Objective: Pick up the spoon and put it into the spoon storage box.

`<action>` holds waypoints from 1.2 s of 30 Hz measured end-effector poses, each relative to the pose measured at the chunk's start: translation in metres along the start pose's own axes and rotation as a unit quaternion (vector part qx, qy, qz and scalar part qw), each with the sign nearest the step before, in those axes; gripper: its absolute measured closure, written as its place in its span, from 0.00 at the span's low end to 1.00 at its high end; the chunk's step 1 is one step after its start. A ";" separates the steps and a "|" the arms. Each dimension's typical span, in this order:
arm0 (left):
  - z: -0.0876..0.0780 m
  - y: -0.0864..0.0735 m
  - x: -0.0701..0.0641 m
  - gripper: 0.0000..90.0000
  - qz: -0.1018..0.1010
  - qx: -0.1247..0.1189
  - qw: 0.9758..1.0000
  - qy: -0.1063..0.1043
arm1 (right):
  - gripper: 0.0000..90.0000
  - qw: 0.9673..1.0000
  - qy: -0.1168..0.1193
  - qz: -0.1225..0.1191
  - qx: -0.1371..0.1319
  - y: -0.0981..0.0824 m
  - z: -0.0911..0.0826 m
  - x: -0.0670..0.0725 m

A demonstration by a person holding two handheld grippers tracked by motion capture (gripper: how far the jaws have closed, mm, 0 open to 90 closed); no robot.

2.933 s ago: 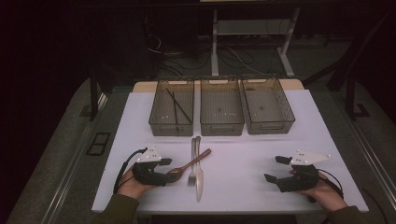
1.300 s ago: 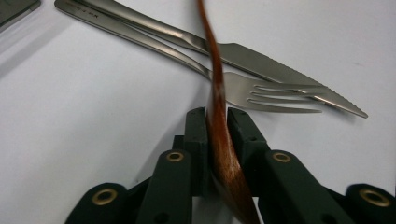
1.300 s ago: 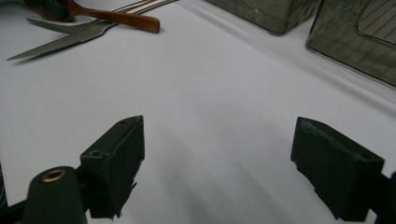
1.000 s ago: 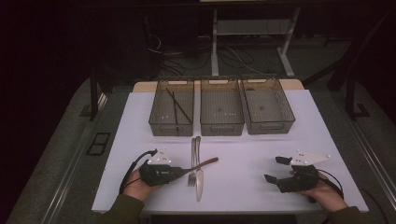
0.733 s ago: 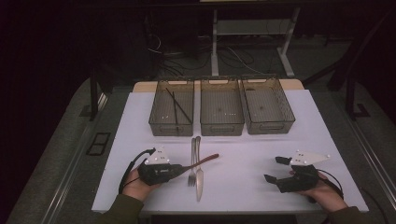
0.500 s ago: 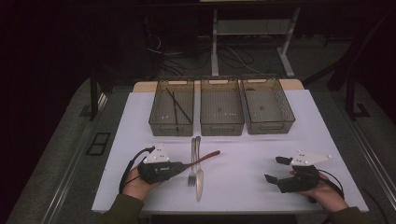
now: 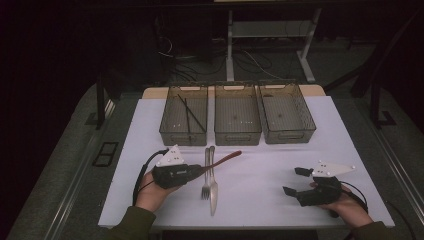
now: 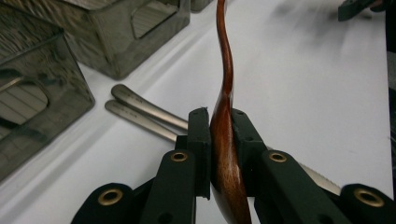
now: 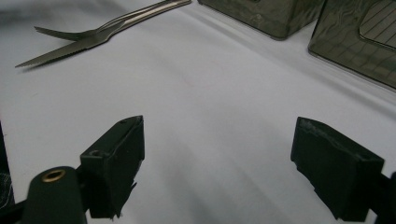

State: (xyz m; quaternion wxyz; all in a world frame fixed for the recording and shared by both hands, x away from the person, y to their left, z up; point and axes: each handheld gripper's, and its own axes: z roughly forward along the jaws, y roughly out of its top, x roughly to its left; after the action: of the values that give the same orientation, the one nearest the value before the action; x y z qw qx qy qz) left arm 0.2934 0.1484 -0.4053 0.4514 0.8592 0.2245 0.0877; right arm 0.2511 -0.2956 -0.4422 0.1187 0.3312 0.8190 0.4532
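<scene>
A: Inspecting left claw (image 8: 223,140). Clamping both pads on the bowl end of the wooden spoon (image 8: 226,88), handle pointing away toward the bins.

B: Confirming from the high view: left claw (image 7: 197,170) holding the spoon (image 7: 224,158) just above the tabletop (image 7: 270,165), handle crossing over the fork (image 7: 206,172) and knife (image 7: 213,177) lying side by side. Checking right claw?

A: Right claw (image 9: 233,163) standing wide apart, gripping nothing, resting near the tabletop's right front (image 7: 295,184). Fork (image 9: 100,25) and knife (image 9: 70,49) lying well off from it.

B: Judging the step as carrying the spoon to a bin. Left bin (image 7: 184,120) already holding dark sticks; middle bin (image 7: 237,119) and right bin (image 7: 286,116) appearing bare, though too dim to be sure.

A: Advising as follows: keeping the clamp firm, since the grip sits on the curved bowl and the long handle gives leverage for slipping or pivoting. Lifting clear of the fork and knife before travelling, avoiding dragging the handle across them. Clearing the bin wall with the handle tip first, then lowering into the bin before releasing.

B: Noting one risk: handle tip catching a bin rim on approach. Recommending a level, unhurried carry.
</scene>
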 end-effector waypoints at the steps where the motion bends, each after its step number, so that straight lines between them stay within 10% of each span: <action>1: 0.001 0.002 0.001 0.89 -0.004 -0.001 1.000 0.000 | 0.19 1.000 0.000 0.001 0.000 0.000 0.000 0.000; 36: 0.054 0.101 0.051 0.89 -0.025 0.005 0.996 0.080 | 0.19 1.000 -0.003 0.007 -0.004 0.000 -0.001 -0.001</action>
State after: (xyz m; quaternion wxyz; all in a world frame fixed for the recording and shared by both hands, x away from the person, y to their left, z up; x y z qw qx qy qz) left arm 0.3885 0.0829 -0.3573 0.4296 0.8457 0.2821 0.1440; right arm 0.2511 -0.2973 -0.4416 0.1197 0.3383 0.8141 0.4565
